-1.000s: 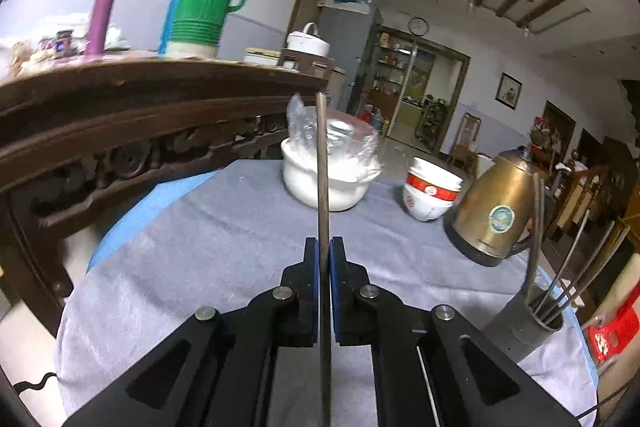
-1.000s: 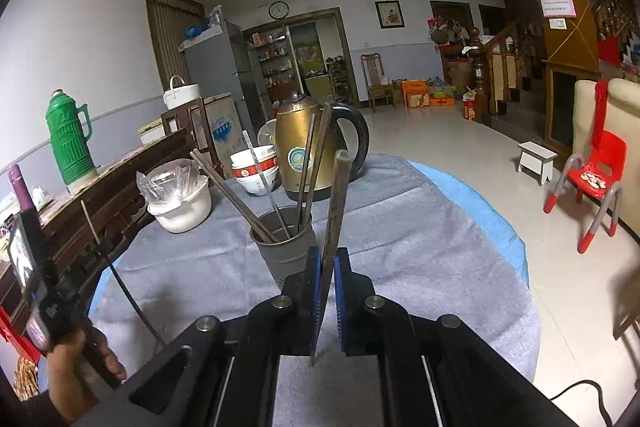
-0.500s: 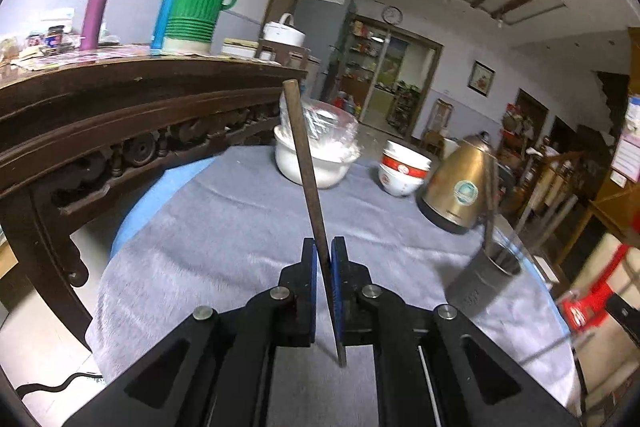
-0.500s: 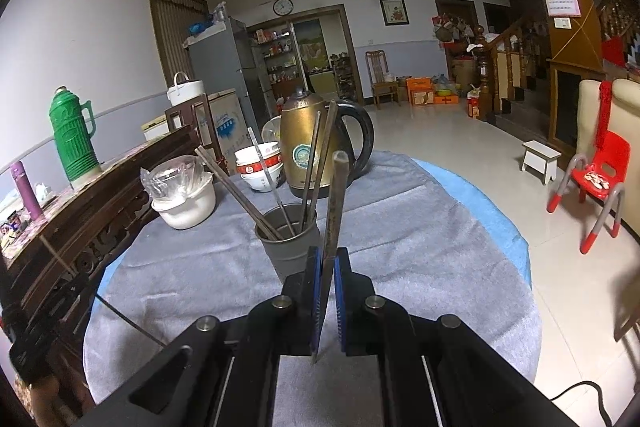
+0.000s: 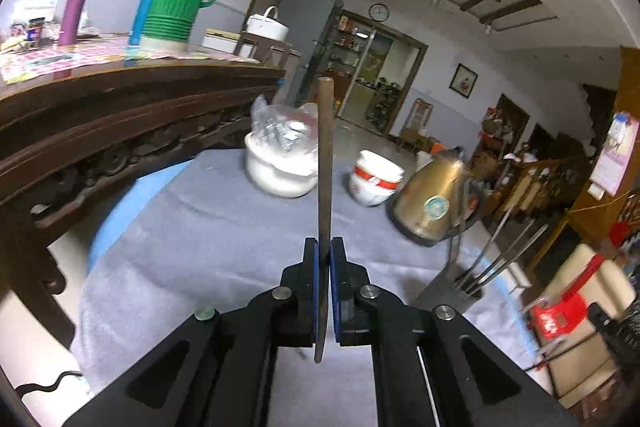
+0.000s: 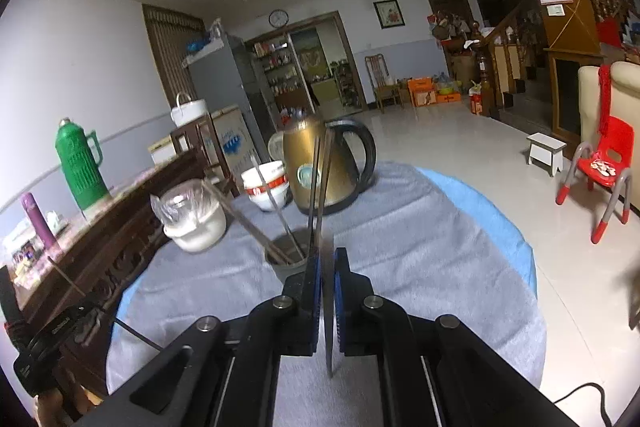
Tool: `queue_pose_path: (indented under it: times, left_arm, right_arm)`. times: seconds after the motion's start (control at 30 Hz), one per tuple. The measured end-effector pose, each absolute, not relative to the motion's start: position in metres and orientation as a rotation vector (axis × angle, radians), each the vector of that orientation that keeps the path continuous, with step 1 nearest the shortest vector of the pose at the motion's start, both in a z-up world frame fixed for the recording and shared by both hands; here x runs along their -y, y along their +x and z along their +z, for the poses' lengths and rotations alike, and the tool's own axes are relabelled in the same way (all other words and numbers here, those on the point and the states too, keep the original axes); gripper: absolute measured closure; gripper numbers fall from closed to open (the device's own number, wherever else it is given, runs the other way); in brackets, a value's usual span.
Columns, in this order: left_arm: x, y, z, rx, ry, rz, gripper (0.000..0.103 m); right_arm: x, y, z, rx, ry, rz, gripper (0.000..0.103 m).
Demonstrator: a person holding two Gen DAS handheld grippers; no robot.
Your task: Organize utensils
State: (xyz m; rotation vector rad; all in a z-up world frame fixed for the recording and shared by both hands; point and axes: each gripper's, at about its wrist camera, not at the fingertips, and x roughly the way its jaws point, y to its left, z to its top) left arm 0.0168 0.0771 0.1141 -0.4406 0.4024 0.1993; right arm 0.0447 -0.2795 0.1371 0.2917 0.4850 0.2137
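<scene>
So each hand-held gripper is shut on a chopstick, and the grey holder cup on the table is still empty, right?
Not empty. The right wrist view shows the grey holder cup already holding several chopsticks. Both hand-held grippers, left and right, are shut on one thin chopstick each.

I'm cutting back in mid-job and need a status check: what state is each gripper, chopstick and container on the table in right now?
Left gripper: shut on a brown chopstick, held upright.
Right gripper: shut on a second chopstick, near upright.
Grey holder: upright, several chopsticks leaning inside.
Gold kettle: upright, lid closed.
White pot: covered with clear plastic.
Red-and-white bowls: stacked.
</scene>
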Motion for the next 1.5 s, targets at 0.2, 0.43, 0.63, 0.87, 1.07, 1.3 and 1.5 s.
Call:
queue_pose_path:
  times: [0.2, 0.43, 0.63, 0.87, 1.07, 1.3, 1.5]
  left_arm:
    - [-0.056, 0.038, 0.139, -0.374, -0.414, 0.122, 0.098]
    - [-0.039, 0.045, 0.113, -0.463, -0.373, 0.082, 0.098]
    - [-0.038, 0.044, 0.093, -0.532, -0.339, 0.062, 0.098]
    - [-0.032, 0.046, 0.081, -0.576, -0.322, 0.032, 0.097]
    - [-0.034, 0.045, 0.085, -0.618, -0.274, 0.01, 0.097]
    - [-0.047, 0.048, 0.081, -0.637, -0.292, 0.012, 0.096]
    - [-0.053, 0.048, 0.079, -0.641, -0.295, 0.019, 0.096]
  right_arm:
    - [0.283, 0.055, 0.158, -0.446, 0.285, 0.221, 0.097]
    - [0.298, 0.085, 0.097, -0.628, 0.336, 0.242, 0.094]
    - [0.307, 0.111, 0.053, -0.992, 0.147, 0.298, 0.05]
    - [0.267, 0.072, -0.002, -1.183, -0.327, 0.416, 0.05]
    - [0.242, 0.102, -0.026, -1.31, -0.477, 0.475, 0.068]
    - [0.236, 0.131, -0.029, -1.479, -0.488, 0.539, 0.097]
    - [0.251, 0.151, -0.001, -1.372, -0.197, 0.522, 0.097]
